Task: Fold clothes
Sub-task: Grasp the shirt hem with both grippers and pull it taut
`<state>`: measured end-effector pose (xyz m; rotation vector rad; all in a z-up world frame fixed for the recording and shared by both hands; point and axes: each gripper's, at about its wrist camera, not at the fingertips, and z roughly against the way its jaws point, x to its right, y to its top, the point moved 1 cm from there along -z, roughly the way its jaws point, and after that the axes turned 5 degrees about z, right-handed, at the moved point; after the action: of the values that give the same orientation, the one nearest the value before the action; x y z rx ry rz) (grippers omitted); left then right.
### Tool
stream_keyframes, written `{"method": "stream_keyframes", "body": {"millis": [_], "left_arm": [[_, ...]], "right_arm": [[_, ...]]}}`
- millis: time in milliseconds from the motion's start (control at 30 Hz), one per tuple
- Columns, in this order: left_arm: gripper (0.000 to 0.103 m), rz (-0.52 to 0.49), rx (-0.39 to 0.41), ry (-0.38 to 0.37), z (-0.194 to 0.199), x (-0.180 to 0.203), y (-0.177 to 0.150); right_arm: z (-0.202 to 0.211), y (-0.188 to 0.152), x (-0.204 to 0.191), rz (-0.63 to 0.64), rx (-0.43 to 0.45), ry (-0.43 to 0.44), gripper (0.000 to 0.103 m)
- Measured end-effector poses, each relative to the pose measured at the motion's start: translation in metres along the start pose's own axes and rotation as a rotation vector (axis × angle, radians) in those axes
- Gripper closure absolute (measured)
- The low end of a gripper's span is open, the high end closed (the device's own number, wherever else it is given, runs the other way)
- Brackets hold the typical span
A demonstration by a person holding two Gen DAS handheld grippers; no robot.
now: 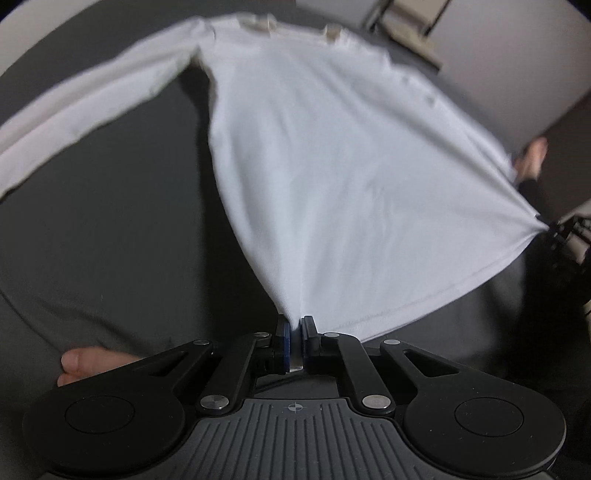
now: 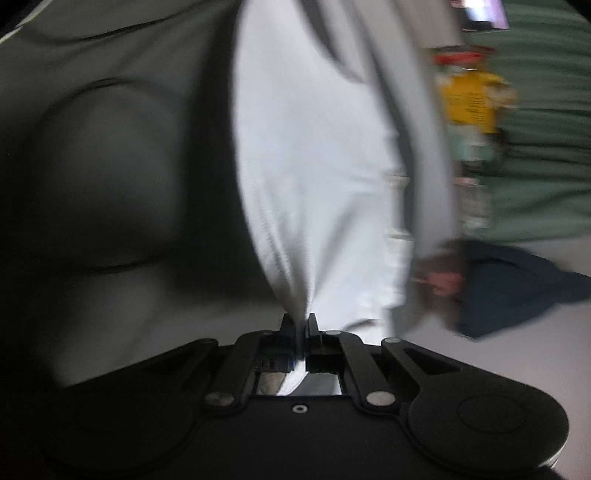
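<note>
**White long-sleeved shirt stretched between two grippers over a grey surface**

Grey cloth covers the wide surface (image 1: 110, 229) beneath everything, with a soft fold running across it. Beyond its far edge stand a pale wall and a light wooden frame (image 1: 410, 26). The right wrist view, heavily blurred, shows a green curtain (image 2: 546, 129), a yellow object (image 2: 471, 99) and a dark blue garment (image 2: 517, 291) on a pale floor.

The white shirt (image 1: 332, 166) spreads across the middle, collar at the far side, one sleeve (image 1: 85, 110) trailing out to the left. Its hem is pulled taut between two corners.

The left gripper (image 1: 294, 328) is clamped on the near hem corner. The right gripper (image 2: 302, 325) pinches the other corner, fabric bunched between its fingers. A thumb (image 1: 92, 360) shows beside the left gripper.
</note>
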<state>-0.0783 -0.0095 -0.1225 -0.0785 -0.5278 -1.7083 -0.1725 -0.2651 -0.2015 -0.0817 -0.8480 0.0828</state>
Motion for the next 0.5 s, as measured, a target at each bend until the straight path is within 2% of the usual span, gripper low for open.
{"method": "stream_keyframes", "body": {"millis": [100,200,333,400,467,500], "left_arm": [[0.097,-0.036,-0.049,0.044,-0.02,0.004,0.002],[0.097,-0.043,-0.073,0.071,-0.031,0.006,0.005],[0.094,-0.016,-0.022,0.049,-0.016,-0.001,0.009],[0.086,-0.002,0.005,0.038,-0.008,-0.005,0.011],[0.064,0.012,0.032,0.027,0.0,-0.008,0.013],[0.048,0.019,0.045,0.021,0.004,-0.01,0.014]], "right_arm": [[-0.031,0.006,-0.016,0.049,-0.005,0.115,0.098],[-0.053,0.009,-0.01,-0.002,-0.013,0.216,0.098],[-0.065,0.005,0.009,-0.121,-0.008,0.292,0.095],[-0.067,0.0,0.019,-0.194,-0.002,0.33,0.093],[-0.067,-0.006,0.03,-0.275,0.003,0.375,0.086],[-0.065,-0.011,0.036,-0.326,0.013,0.406,0.084]]}}
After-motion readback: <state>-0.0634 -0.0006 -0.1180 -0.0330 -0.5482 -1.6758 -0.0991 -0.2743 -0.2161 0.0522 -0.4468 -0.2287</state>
